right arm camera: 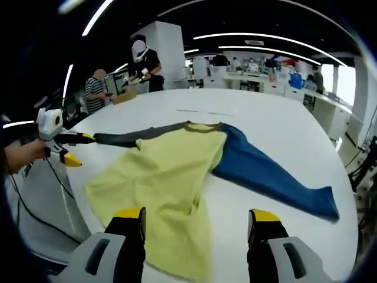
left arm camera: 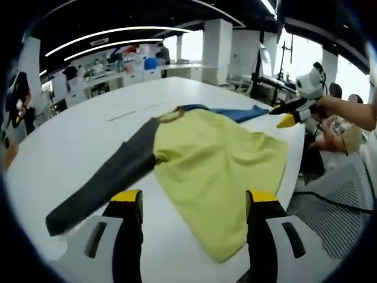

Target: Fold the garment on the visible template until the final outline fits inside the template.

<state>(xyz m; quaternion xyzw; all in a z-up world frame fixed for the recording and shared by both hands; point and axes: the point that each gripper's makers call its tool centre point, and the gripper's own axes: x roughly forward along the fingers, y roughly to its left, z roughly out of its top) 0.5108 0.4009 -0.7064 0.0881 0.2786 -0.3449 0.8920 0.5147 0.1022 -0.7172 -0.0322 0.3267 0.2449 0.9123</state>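
Left gripper view: left gripper, jaws apart and empty, hovers just short of the yellow long-sleeved shirt on the white table; its grey sleeve runs toward the left jaw, with bare tabletop beyond.

Right gripper view: right gripper gapes empty over the shirt's near hem; the blue sleeve stretches rightward, near the table's edge. Bystanders stand well beyond.

- Your left gripper hangs low, jaws spread wide, gripping nothing.
- Your right gripper does likewise, jaws parted and bare.
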